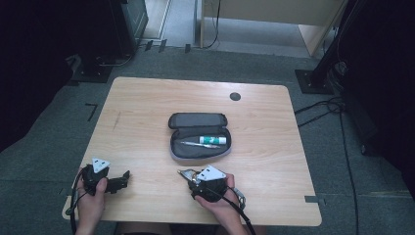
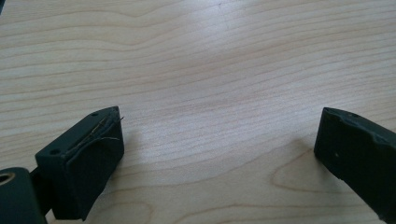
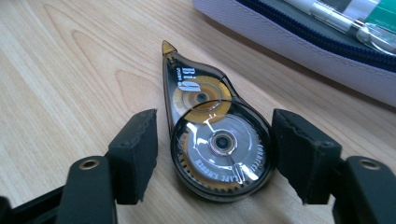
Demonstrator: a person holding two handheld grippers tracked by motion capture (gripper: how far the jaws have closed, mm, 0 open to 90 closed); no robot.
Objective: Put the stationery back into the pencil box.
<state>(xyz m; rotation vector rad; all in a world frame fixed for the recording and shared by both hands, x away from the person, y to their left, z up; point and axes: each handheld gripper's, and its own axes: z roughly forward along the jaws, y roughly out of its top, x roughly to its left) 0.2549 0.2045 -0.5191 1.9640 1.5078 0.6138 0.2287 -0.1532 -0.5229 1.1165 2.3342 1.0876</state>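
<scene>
Sitting with their two black jaws spread apart, the right tongs (image 3: 215, 149) have a correction tape roller (image 3: 212, 140) lying flat on the surface (image 3: 60, 70) between them. The jaw at the lower right of the right gripper view looks to be right against the roller's round end, and the jaw at the lower left stands a little way off, so the roller is not squeezed. The roller is dark and see-through, with a big clear wheel near the jaws and a small gold wheel past it, and its yellow tip points to the top of the frame. Past the tip, at the upper right, lies the edge of a pencil case (image 3: 299, 42) with a blue zip. In the high view the right tongs (image 1: 188, 175) are at the bottom middle, held by a hand (image 1: 218, 200), and the open pencil case (image 1: 199, 136) lies just above them in the middle of the frame, with a pen (image 1: 200, 144) and a white and green tube (image 1: 213, 140) inside. The left tongs (image 2: 217, 140) are spread wide too, with nothing but bare wood between the jaws. In the high view the left tongs (image 1: 126, 177) sit at the lower left, held by the other hand (image 1: 91, 198), well apart from the case.
</scene>
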